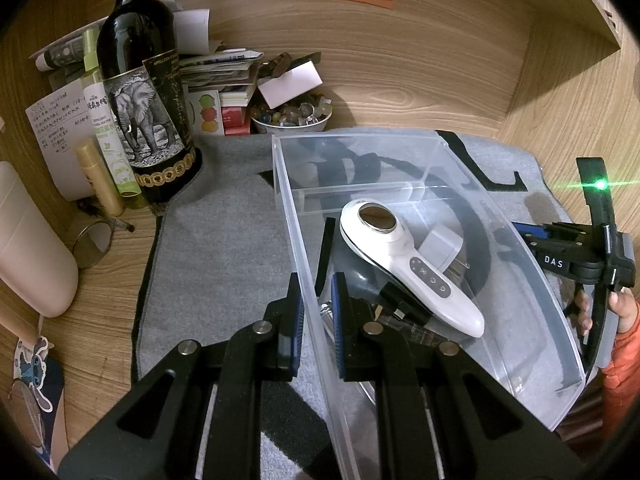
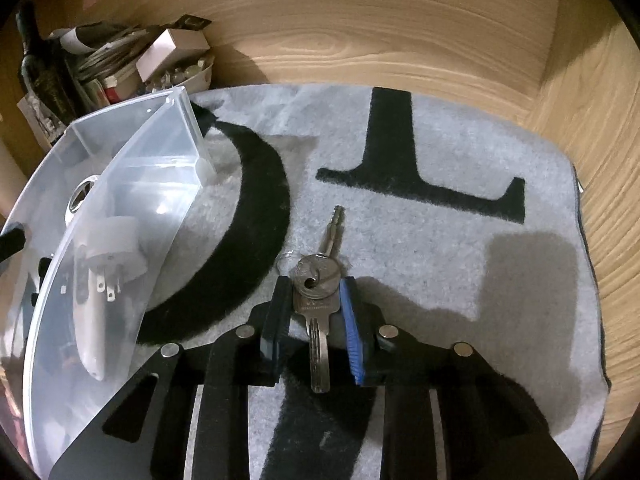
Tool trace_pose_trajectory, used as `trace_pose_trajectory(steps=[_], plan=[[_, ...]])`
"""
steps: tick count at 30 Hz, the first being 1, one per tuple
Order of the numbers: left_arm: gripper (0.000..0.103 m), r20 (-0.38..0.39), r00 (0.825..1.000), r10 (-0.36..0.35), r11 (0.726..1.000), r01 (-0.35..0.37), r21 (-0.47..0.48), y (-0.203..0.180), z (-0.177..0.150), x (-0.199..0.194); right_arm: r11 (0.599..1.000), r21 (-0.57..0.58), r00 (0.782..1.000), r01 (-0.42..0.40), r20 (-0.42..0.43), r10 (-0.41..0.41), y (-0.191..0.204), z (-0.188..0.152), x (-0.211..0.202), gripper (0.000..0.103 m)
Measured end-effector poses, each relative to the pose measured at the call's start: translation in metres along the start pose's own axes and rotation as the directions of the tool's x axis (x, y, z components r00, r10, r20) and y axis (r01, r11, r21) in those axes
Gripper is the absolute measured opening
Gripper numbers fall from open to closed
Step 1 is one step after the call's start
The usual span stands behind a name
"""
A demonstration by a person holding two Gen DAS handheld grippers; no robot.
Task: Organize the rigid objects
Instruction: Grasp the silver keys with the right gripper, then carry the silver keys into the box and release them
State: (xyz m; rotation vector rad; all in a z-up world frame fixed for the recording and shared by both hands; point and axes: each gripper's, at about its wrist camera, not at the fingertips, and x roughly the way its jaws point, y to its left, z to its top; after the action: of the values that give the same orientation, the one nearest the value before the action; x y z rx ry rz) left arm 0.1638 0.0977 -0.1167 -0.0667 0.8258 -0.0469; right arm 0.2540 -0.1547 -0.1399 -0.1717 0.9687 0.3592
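Observation:
A clear plastic bin stands on the grey mat. It holds a white handheld device, a white plug adapter and dark small items. My left gripper is shut on the bin's left wall, one finger outside, one inside. My right gripper is shut on a bunch of keys lying on the mat, right of the bin. The right gripper also shows in the left wrist view, beyond the bin's right wall.
A wine bottle, tubes, papers and a bowl of stones crowd the back left corner. A pink container and a metal cup lie at the left. Wooden walls enclose the back and right.

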Motion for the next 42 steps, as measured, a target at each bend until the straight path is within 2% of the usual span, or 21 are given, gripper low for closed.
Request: trace_pose_trajectory(steps=[5,14,22,28,35,42], plan=[[0.011,0.000,1.000,0.000,1.000,0.000,0.001,0.000,0.000,0.000,1.000,0.012,1.000,-0.013,0.026,0.013,0.000,0.001,-0.006,0.022],[0.011,0.000,1.000,0.000,1.000,0.000,0.000,0.000,0.000,0.000,1.000,-0.001,0.989,-0.025,0.148,0.025,0.008,0.010,-0.050,0.022],[0.011,0.000,1.000,0.000,1.000,0.000,0.001,0.000,0.000,0.000,0.997,-0.057,0.962,-0.051,0.266,0.064,0.033,0.023,-0.094,0.022],[0.011,0.000,1.000,0.001,1.000,-0.001,0.001,0.000,0.000,0.000,0.987,-0.128,0.937,-0.092,0.325,0.130,0.060,0.030,-0.117,0.022],[0.011,0.000,1.000,0.001,1.000,-0.001,0.001,0.000,0.000,0.000,0.963,-0.225,0.922,-0.146,0.322,0.215,0.097,0.028,-0.122,0.022],[0.011,0.000,1.000,0.001,1.000,-0.001,0.001,0.000,0.000,0.000,0.940,-0.290,0.941,-0.182,0.227,0.253,0.126,0.021,-0.095,0.022]])
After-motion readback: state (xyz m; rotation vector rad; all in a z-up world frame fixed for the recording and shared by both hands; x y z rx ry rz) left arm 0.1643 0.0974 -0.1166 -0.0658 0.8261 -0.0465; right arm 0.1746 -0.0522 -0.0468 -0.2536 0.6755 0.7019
